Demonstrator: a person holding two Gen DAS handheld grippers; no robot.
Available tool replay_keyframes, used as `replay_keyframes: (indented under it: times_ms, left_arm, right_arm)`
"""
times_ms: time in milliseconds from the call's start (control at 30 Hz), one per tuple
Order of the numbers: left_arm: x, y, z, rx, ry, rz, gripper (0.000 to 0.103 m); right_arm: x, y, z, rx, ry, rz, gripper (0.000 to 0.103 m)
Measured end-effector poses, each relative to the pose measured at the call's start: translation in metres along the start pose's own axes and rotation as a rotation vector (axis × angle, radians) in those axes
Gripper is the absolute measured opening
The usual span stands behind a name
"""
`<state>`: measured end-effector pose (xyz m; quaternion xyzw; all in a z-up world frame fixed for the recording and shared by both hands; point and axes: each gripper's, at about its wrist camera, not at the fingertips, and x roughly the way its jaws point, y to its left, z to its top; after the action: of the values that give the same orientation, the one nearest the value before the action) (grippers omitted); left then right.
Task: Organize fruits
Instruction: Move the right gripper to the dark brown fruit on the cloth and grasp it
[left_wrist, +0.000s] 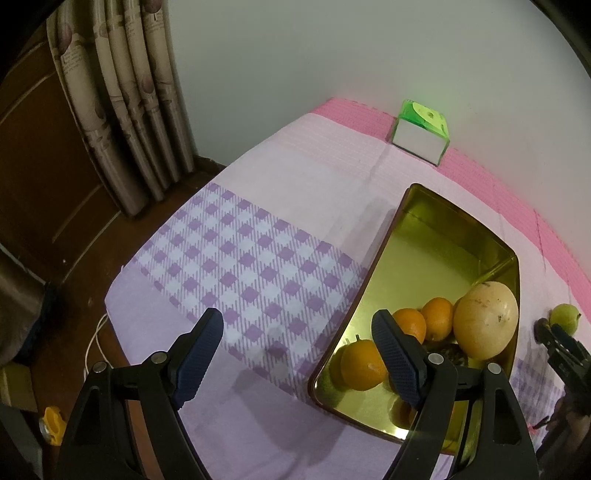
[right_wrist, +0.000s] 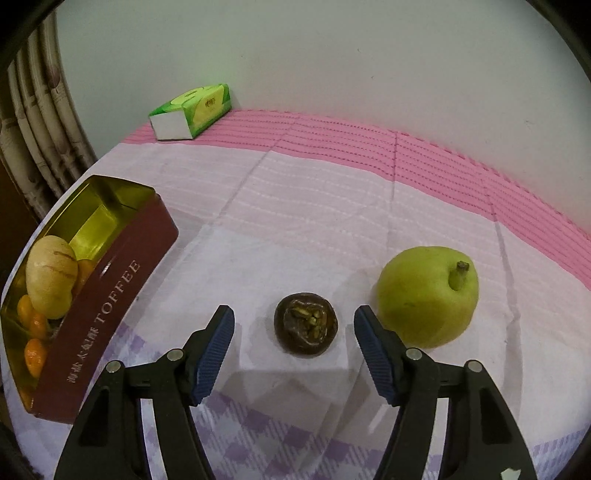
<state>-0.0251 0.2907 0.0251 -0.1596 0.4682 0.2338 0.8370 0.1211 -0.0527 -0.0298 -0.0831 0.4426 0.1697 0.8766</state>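
A small dark brown fruit (right_wrist: 306, 329) is lying on the pink and purple cloth (right_wrist: 295, 206), just in front of the right gripper (right_wrist: 294, 325), whose jaws are standing wide apart on both sides of it without touching it. A green pear (right_wrist: 428, 295) is resting just to the right of the dark fruit, close beside the right finger, with its stem pointing up and to the right. To the left, the maroon tin (right_wrist: 110, 314) is sitting on the cloth; its wall is carrying the word "TOFFEE" and a line of Chinese characters that I cannot read. Inside it a large pale yellow fruit (right_wrist: 51, 280) and several oranges (right_wrist: 35, 352) are lying at the near end, and the far end is showing bare gold metal.

The left gripper (left_wrist: 297, 334) is hovering wide open and is holding nothing, over the checked part of the cloth and the near left edge of the tin. Only the left wrist view is showing the gold inside of the tin from above. The dark fruit is clearly visible only in the right wrist view.

A green tissue box (right_wrist: 192, 110) is lying far at the wall, and a curtain (left_wrist: 122, 103) is hanging at the far left.
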Motion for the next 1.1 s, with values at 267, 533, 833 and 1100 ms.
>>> replay_keyframes:
  times_ms: [267,533,833,1100]
  left_arm:
    - [0.003,-0.002,-0.001,0.008,0.008,0.006,0.083]
    - [0.007,-0.004,-0.002,0.02,0.009,0.02,0.083]
    - [-0.005,-0.01,-0.002,0.028,-0.029,0.046,0.083]
    - [-0.019,-0.061,-0.003,0.14,-0.05,-0.021,0.083]
  right_arm:
    - [0.008,-0.007,-0.005,0.02,0.012,0.019,0.048]
    - [0.011,-0.01,-0.008,0.046,0.002,0.045,0.039]
    - [0.001,-0.016,-0.021,0.084,-0.016,0.068,0.037]
    - [-0.025,-0.044,-0.051,0.098,0.002,0.012,0.037]
